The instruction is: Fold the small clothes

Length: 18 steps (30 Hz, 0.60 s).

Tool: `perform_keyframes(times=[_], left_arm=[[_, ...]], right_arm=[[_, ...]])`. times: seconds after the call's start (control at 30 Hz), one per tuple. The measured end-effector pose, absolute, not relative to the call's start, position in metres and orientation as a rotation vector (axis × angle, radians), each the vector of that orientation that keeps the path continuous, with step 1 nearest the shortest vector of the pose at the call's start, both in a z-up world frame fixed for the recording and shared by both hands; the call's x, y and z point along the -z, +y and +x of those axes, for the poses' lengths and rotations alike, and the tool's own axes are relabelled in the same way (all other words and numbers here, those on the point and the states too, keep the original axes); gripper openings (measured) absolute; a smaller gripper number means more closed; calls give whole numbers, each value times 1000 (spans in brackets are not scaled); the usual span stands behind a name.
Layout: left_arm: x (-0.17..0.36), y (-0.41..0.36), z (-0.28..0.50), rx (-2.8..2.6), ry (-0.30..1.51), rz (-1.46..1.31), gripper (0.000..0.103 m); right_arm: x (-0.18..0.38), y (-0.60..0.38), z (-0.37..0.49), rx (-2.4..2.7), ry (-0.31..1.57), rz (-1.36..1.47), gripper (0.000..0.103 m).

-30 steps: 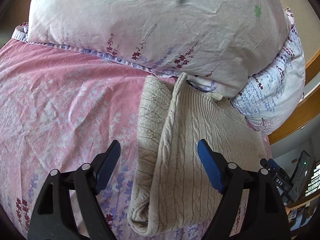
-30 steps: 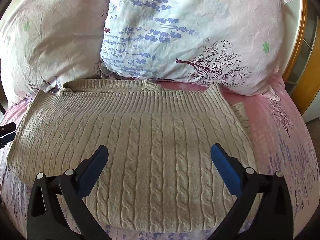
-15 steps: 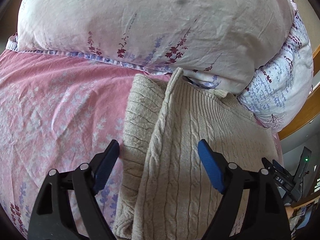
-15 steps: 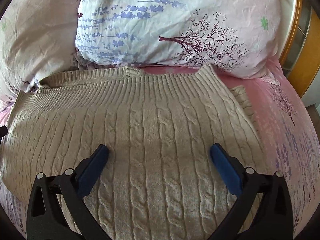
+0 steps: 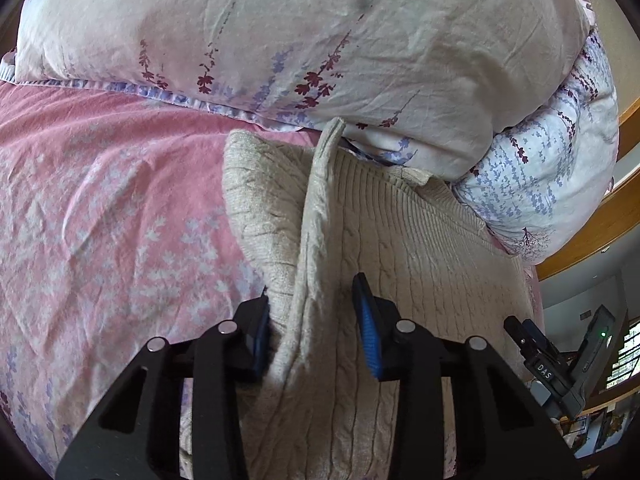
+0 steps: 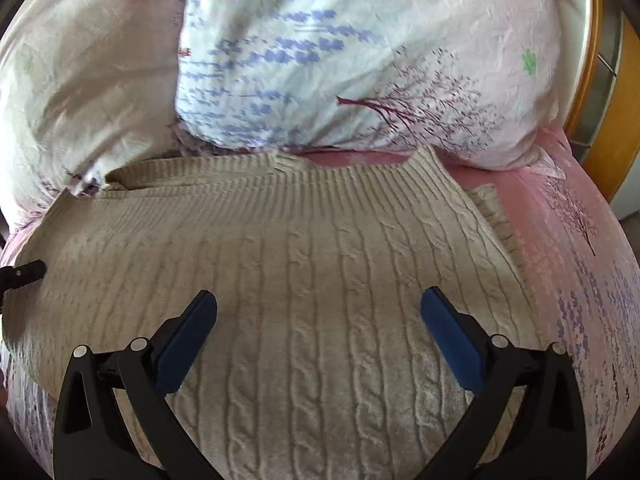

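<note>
A beige cable-knit sweater (image 6: 304, 280) lies partly folded on the pink bed sheet (image 5: 100, 220), its ribbed edge against the pillows. In the left wrist view the sweater's left side (image 5: 320, 240) stands up as a raised fold. My left gripper (image 5: 316, 320) has narrowed around that fold, with the knit bunched between the blue pads. My right gripper (image 6: 320, 320) is open just above the middle of the sweater, holding nothing.
Two floral pillows (image 6: 340, 60) press against the sweater's far edge. A wooden bed frame (image 5: 592, 224) runs along the right. The right gripper's body (image 5: 560, 360) shows at the left view's lower right.
My left gripper has closed in from wide open onto the sweater's left fold. My right gripper has moved forward and lower over the sweater and stays open.
</note>
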State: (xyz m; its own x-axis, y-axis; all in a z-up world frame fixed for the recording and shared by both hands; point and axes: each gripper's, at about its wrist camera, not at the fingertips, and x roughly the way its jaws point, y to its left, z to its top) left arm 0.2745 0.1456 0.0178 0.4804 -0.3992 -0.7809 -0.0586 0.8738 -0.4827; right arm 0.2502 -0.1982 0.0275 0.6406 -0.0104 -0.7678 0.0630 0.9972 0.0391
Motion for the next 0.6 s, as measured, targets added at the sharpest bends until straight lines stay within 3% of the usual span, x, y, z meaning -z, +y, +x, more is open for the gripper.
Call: perform_keyframes(times=[0.1,0.17,0.2,0.23,0.6], left_arm=[[-17,142,277,210,1070,-479,42],[-19,136,278,199,1067,-451,35],[-19,135,278,206,1068,-454,23],[-21,135,278,216,1063,-474,21],[-77,102,272,370,946,-608,18]], right_arm=[[-22,-172,255,54,897,-84,102],[-17,-172,258,55,906,-72,102],[-17,-176,261,44,924,-40,102],[-16,-181,262,32,935,-13,102],[-17,-188,264,-1,938,-30,102]])
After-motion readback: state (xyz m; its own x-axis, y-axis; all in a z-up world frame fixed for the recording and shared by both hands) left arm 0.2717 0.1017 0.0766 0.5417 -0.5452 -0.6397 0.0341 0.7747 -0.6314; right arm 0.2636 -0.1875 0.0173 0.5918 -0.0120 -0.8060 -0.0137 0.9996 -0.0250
